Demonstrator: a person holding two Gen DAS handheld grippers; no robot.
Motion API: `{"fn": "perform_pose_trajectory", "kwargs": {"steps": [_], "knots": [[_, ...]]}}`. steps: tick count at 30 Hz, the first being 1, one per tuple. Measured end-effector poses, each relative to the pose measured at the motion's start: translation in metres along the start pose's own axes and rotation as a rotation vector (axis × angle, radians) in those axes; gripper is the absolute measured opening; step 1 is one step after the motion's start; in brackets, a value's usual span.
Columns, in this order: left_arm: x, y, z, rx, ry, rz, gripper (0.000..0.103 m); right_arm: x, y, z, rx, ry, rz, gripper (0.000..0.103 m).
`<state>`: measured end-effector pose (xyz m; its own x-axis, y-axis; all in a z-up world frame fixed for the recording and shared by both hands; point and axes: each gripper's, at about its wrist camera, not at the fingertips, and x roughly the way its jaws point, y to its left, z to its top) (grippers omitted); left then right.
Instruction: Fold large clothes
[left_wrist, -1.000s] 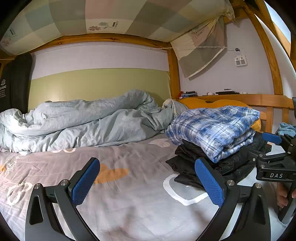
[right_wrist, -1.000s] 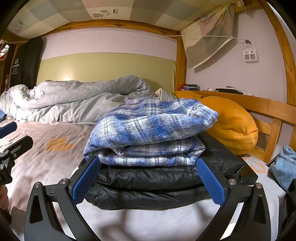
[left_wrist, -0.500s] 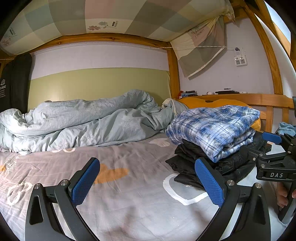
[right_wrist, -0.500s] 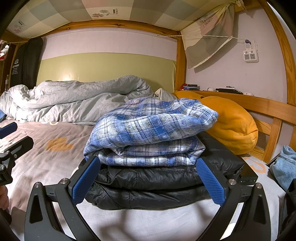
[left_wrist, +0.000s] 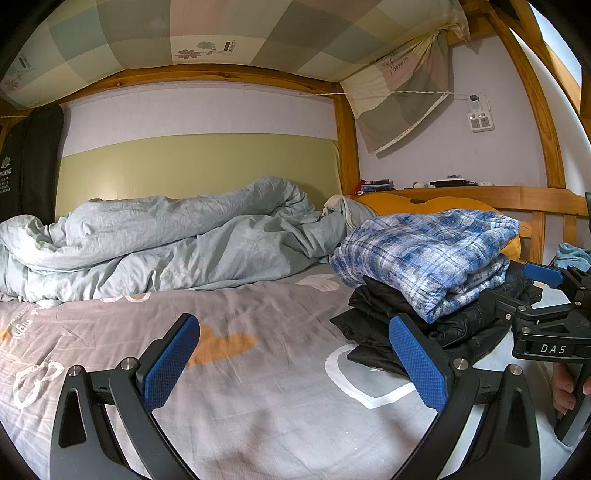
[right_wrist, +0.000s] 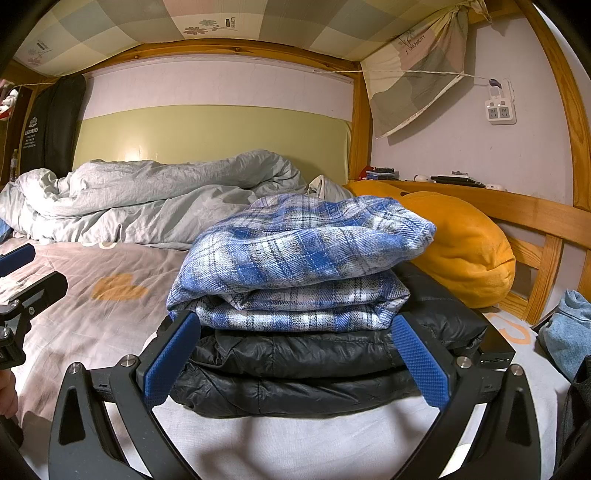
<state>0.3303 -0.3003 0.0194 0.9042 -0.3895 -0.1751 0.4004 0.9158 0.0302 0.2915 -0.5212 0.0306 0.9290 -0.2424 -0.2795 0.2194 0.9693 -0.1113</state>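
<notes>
Folded blue plaid shirt (right_wrist: 295, 258) lies on top of a folded black puffer jacket (right_wrist: 314, 369); the pile sits on the grey bed sheet (left_wrist: 258, 369), toward the wooden rail side. The jacket's far edge is hidden behind the shirt. A dark flat box (right_wrist: 496, 349) pokes out at the pile's right corner; what it is cannot be made out.

Right gripper (right_wrist: 297, 354): jaws spread wide, empty, blue pads on either side of the pile's near face, whether touching the jacket is hard to tell. In the left view only part of it shows at the frame edge, with fingers of a hand (left_wrist: 565, 387) below it.

Left gripper (left_wrist: 295, 362): jaws wide apart, holding nothing, over bare sheet, left of the pile and clear of it.

Behind: rumpled pale duvet (left_wrist: 166, 240) along the wall. Orange cushion (right_wrist: 461, 251) just beside the pile, partly masked by the shirt. Light blue cloth (right_wrist: 565, 332) cut off at the right edge. Small items on the rail shelf (right_wrist: 454, 179), too small to tell.
</notes>
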Motion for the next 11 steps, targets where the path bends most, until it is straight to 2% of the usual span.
{"fn": "perform_pose_trajectory", "kwargs": {"steps": [11], "knots": [[0.0002, -0.0002, 0.0004, 0.000, 0.000, 0.000, 0.103, -0.0003, 0.0000, 0.0000, 0.000, -0.001, 0.000, 0.103]]}}
